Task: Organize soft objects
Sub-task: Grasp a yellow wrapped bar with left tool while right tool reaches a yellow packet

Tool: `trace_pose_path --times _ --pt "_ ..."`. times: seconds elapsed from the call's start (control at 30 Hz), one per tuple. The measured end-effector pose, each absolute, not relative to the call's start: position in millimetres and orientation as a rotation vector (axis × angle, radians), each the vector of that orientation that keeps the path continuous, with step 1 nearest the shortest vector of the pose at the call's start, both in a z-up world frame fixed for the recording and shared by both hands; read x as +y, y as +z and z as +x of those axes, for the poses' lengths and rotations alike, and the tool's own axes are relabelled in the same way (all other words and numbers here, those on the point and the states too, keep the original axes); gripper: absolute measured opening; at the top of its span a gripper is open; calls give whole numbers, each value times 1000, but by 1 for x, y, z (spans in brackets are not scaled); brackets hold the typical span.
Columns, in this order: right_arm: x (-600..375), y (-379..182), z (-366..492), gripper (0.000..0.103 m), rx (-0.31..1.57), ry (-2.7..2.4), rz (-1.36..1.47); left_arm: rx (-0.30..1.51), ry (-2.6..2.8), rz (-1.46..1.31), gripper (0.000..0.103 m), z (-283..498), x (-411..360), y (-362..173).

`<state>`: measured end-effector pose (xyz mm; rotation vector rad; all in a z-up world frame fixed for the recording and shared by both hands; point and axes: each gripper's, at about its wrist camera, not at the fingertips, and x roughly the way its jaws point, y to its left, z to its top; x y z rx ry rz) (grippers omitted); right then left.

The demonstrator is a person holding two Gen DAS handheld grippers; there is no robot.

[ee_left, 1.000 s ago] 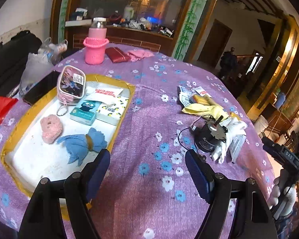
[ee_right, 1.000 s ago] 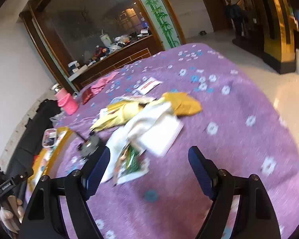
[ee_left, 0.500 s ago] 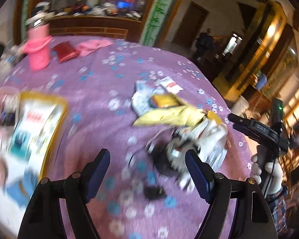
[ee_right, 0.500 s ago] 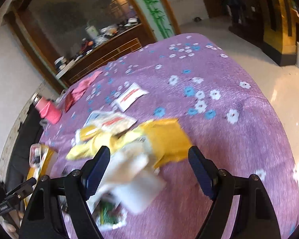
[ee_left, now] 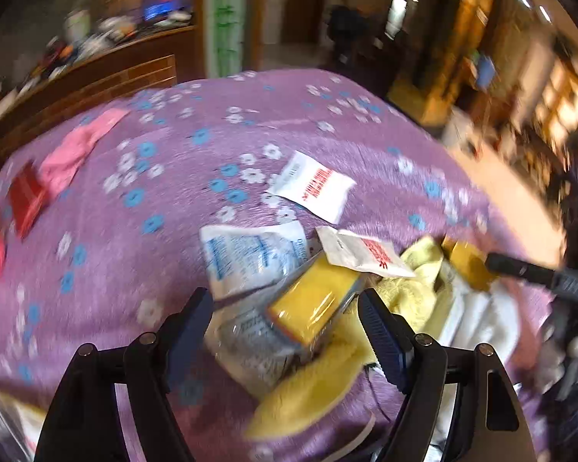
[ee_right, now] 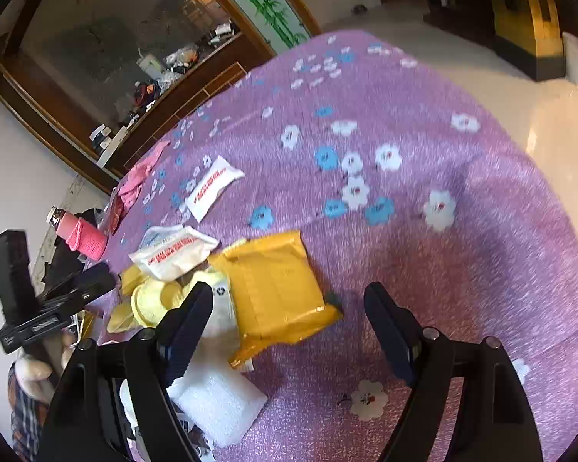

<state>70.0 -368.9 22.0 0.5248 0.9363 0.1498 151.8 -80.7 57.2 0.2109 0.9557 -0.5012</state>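
While my left fingers (ee_left: 285, 327) stand spread and empty, they frame a yellow wrapped pack (ee_left: 314, 302) lying on crinkly clear bags (ee_left: 250, 258) near the worktop's (ee_left: 173, 200) near edge. That pack looks light but slick in its film, so I judge a grip across its short sides safest. Under and beside it sprawls a yellow cloth (ee_left: 308, 389), limp and fluffy; I would pinch a bunched fold, since a flat edge would slide out. A white sachet (ee_left: 366, 254) lies across the pack's far corner and could drag along. Another sachet (ee_left: 312, 186) lies apart toward the middle; a pink cloth (ee_left: 77, 150) and a red pouch (ee_left: 27, 196) sit at the far left edge. This view is blurred.

From the right wrist, my right fingers (ee_right: 289, 325) are also spread, holding nothing, above a mustard mailer (ee_right: 277, 292) at the heap's right side. It looks padded, light and slightly slippery; its free right edge offers the clearest hold. A white foam bag (ee_right: 215, 400) lies under my left-hand finger. My other gripper (ee_right: 54, 304) crowds the heap's left side, beside a pink bottle (ee_right: 83, 236).
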Motion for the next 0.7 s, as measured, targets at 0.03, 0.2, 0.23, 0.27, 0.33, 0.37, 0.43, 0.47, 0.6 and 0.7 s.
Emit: trace_pose_path --times 0.03,0.2,0.23,0.27,0.33,0.37,0.43,0.47,0.6,0.7 --pt "-369 21 69 80 939 155 532 947 -504 292 80 152 -89 54" --pt "-366 24 67 80 926 158 521 927 -542 524 74 156 -117 39" --pt "-366 24 67 80 927 156 519 924 -548 548 74 156 -120 37" --pt "-366 24 67 80 929 154 517 920 -551 581 74 156 -124 34" --pt "-366 24 67 80 934 151 512 911 -557 610 72 156 -128 31" --pt "-365 23 68 80 936 150 510 909 -562 603 71 157 -129 30" --pt "-365 24 68 80 933 144 504 916 -565 586 65 158 -128 30" --pt "-365 24 68 80 932 143 501 927 -577 574 55 157 -128 30" --pt "-365 23 69 80 923 147 491 917 -598 557 41 144 -130 35" --pt "-360 23 71 80 923 159 462 905 -597 489 40 139 -124 43"
